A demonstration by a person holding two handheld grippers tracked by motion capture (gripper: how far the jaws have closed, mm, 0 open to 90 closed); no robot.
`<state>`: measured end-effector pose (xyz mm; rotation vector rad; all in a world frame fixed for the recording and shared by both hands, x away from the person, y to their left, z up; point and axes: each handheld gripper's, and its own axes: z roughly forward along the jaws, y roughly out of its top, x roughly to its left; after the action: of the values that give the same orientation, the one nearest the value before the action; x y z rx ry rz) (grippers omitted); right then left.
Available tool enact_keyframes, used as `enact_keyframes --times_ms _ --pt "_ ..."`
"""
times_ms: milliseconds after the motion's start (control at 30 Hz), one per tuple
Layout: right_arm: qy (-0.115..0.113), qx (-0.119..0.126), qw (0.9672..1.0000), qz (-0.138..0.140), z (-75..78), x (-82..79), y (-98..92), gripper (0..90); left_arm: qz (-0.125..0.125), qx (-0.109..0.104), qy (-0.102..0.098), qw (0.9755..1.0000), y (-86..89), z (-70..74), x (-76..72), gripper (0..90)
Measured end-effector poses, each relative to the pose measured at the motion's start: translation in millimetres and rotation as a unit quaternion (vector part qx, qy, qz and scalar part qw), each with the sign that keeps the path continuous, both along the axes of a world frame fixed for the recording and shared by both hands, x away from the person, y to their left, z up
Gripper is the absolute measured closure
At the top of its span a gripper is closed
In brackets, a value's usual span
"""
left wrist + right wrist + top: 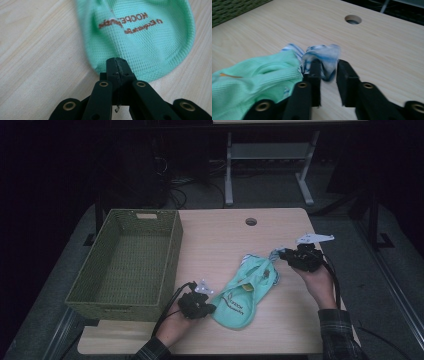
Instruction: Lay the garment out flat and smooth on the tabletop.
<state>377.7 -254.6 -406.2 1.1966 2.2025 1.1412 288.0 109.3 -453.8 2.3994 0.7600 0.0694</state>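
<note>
A mint-green knit garment (245, 290) with brown lettering lies crumpled on the wooden table (225, 235), right of centre. My left gripper (212, 309) is at its near-left end. In the left gripper view the jaws are pressed together over the garment's hem (140, 37), so the left gripper (117, 61) looks shut on that edge. My right gripper (281, 254) is at the garment's far-right end. There the jaws stand apart around a blue-and-white patterned fold (322, 55) of the garment (249, 77). The right gripper (328, 66) is open, and the fold touches its left jaw.
A green woven basket (172, 255) with nothing in it stands along the table's left side; its wall (232, 10) shows far off in the right gripper view. A round cable hole (251, 222) sits near the far edge. Desk legs and cables are on the floor beyond.
</note>
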Motion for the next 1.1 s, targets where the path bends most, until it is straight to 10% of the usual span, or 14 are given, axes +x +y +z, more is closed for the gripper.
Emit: enact_keyframes --times_ms 1100 --pt "0.079 0.021 0.9886 0.126 -50.6 -79.6 53.1 90.0 0.0 -0.003 -0.001 1.0 0.0 -0.6 0.3 89.1"
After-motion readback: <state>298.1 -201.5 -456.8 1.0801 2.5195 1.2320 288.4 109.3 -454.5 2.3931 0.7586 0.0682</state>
